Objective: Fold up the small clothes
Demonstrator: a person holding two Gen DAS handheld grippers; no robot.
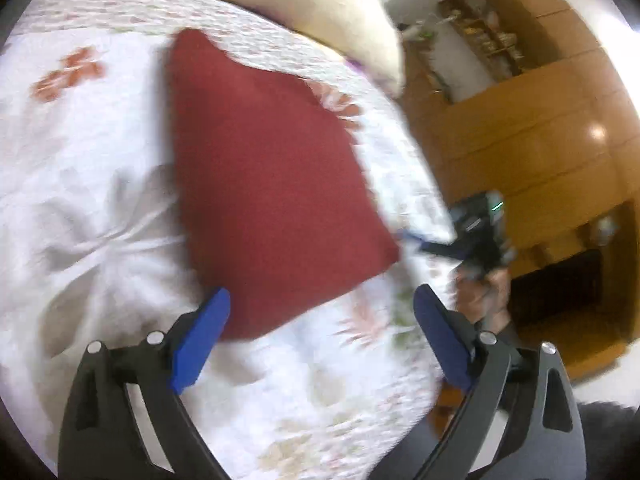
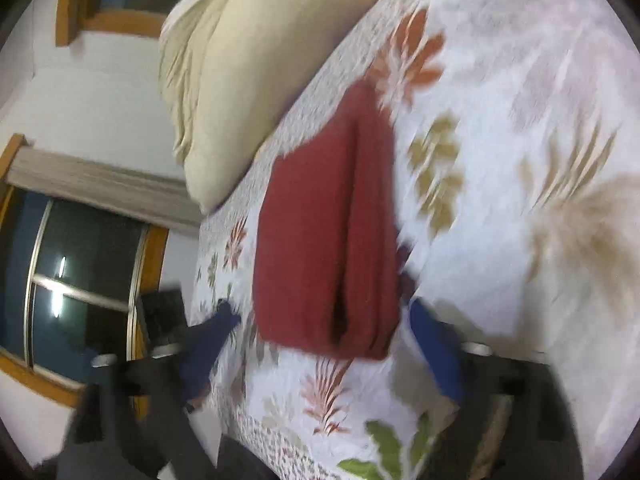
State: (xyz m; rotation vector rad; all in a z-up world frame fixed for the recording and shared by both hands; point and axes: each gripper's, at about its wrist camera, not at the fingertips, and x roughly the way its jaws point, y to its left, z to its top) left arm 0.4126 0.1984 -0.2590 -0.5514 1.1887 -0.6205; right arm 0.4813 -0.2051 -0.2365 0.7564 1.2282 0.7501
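Lying folded on the floral bed cover [image 1: 100,200], the dark red cloth [image 1: 272,184] sits near the bed's edge, just beside a cream pillow [image 2: 240,60]. Both the left tool [image 1: 320,320] and the right tool [image 2: 324,344] have fingers spread apart, gripping nothing.

Left hand-held gripper [image 1: 322,312]: two blue fingers [image 1: 200,340] of flat, wedge-like shape, each mounted on a black link frame with long slotted cut-outs and round silver screw heads [image 1: 155,337] at the pivots. Right hand-held gripper [image 2: 324,328]: same blue fingers [image 2: 436,348] on black frames, heavily blurred; its dark body carries a small green light [image 1: 497,206]
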